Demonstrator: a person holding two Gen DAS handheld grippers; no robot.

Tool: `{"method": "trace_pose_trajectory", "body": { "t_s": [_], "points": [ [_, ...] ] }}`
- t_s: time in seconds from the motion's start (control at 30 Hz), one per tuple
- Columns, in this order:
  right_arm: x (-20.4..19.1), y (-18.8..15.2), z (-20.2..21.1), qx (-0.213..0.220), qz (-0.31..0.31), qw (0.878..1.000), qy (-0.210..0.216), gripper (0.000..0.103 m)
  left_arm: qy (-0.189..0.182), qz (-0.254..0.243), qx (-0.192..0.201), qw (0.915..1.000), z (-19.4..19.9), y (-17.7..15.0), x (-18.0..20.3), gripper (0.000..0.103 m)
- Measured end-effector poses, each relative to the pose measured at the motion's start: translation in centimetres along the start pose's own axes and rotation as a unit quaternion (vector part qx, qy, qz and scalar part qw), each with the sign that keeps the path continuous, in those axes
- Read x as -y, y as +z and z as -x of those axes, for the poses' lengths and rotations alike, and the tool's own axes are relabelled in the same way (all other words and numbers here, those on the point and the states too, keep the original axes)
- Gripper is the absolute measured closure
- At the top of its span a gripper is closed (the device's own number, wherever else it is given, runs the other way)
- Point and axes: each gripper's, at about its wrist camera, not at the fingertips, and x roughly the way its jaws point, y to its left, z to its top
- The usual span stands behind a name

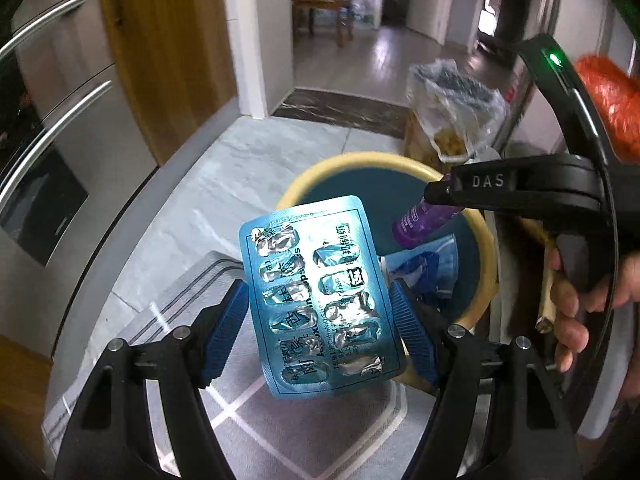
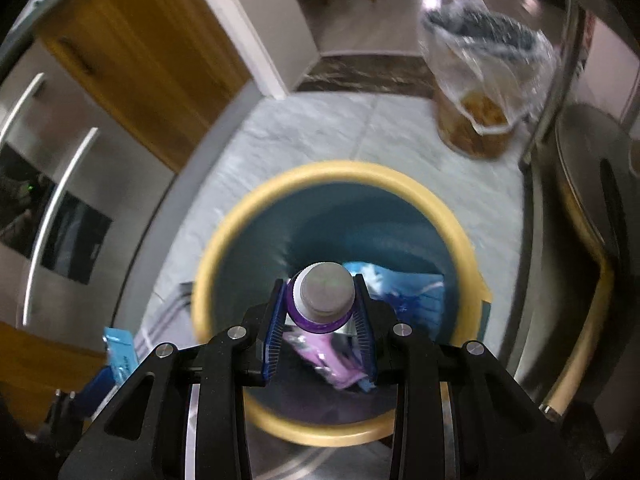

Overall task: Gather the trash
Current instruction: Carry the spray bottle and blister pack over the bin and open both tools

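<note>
- Where the left gripper (image 1: pixel 320 308) sits nearest the lens, clamped by its blue pads (image 1: pixel 224 320) on both long edges of a blue pill sheet (image 1: pixel 316 300), pockets torn and emptied, held above the near rim of the bin.
- Printed across the foil in Chinese characters and partly readable Latin letters ending in "capsules"; the rest too crumpled to read.
- Closed likewise, the right gripper (image 2: pixel 322 312), pinching a small purple bottle (image 2: pixel 322 300) with a grey cap facing the lens, straight over the mouth of the bin.
- Stamped "DAS" in pale letters on the side of the right gripper (image 1: pixel 440 196) as seen from the left wrist; green light glowing on its frame, bare fingers (image 1: pixel 568 320) wrapped around its handle.
- Just below: a round bin (image 2: pixel 224 232), yellow rim, teal inside, already holding blue wrappers (image 2: pixel 404 288) and a pink packet (image 2: pixel 320 360).
- Under it, a grey mat (image 1: pixel 280 420) with pale lines on a grey marbled tile floor (image 1: pixel 248 168).
- Further off, a jar (image 2: pixel 472 128) lined with a clear plastic bag (image 2: pixel 488 48).
- To the left, steel appliance fronts with long handles (image 1: pixel 52 120), then a wooden door (image 1: pixel 168 40).
- Farthest, a doorway onto a wooden table and chair (image 1: pixel 340 0).
</note>
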Motion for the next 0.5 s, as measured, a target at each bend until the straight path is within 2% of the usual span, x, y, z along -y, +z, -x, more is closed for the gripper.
{"method": "trace_pose_trajectory", "body": {
  "t_s": [0.17,0.5],
  "points": [
    [1.6,0.1,-1.9,-0.022,-0.021,0.999,-0.009,0.069,0.005,-0.028,-0.019,0.9994,-3.1,0.9,2.0,0.031],
    [3.1,1.0,-3.7,-0.027,-0.049,0.998,-0.010,0.069,0.024,-0.076,-0.028,0.9964,-6.2,2.3,3.5,0.030]
  ]
}}
